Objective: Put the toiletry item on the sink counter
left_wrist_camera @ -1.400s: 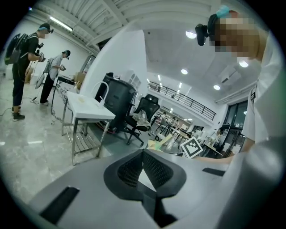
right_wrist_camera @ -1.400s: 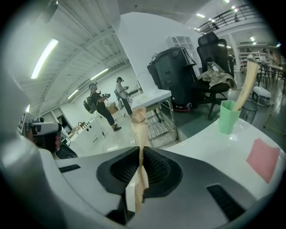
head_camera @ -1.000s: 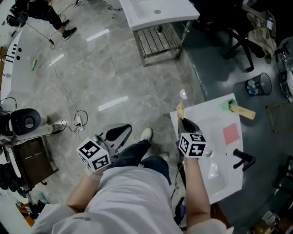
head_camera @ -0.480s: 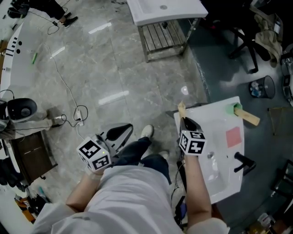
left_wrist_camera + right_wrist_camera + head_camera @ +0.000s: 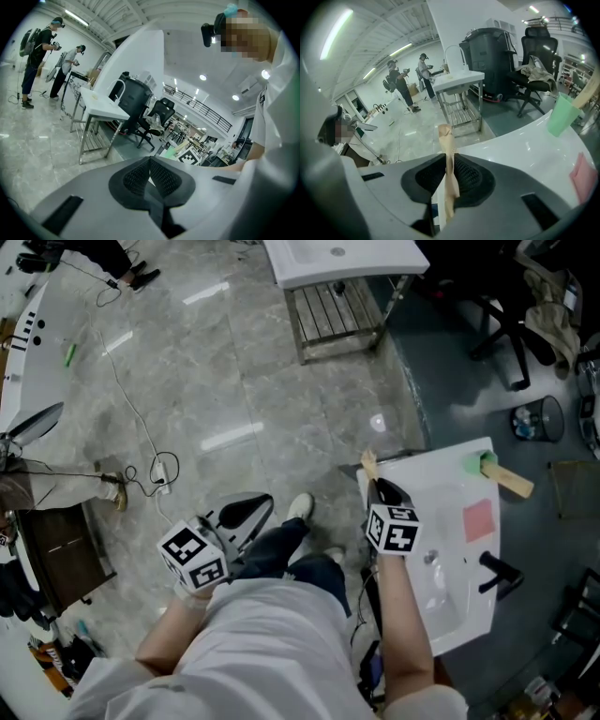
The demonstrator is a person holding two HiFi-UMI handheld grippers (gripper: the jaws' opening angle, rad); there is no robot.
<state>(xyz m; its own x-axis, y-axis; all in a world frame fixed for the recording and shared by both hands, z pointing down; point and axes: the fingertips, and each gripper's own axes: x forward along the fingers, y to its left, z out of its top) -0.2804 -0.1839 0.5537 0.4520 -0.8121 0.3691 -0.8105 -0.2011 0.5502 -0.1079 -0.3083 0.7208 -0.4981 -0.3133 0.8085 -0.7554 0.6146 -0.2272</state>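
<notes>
Tan toiletry item [image 5: 368, 465] sticks out of the right claw [image 5: 382, 491] at a corner of the white sink bench [image 5: 464, 601] in the head view; the left claw [image 5: 242, 512] hangs over the floor. Only the left gripper view shows that claw closed and empty. The right gripper view shows its claw clamped on the item, with a green cup [image 5: 561, 121] beyond. Neither claw has shifted much since a second ago.
</notes>
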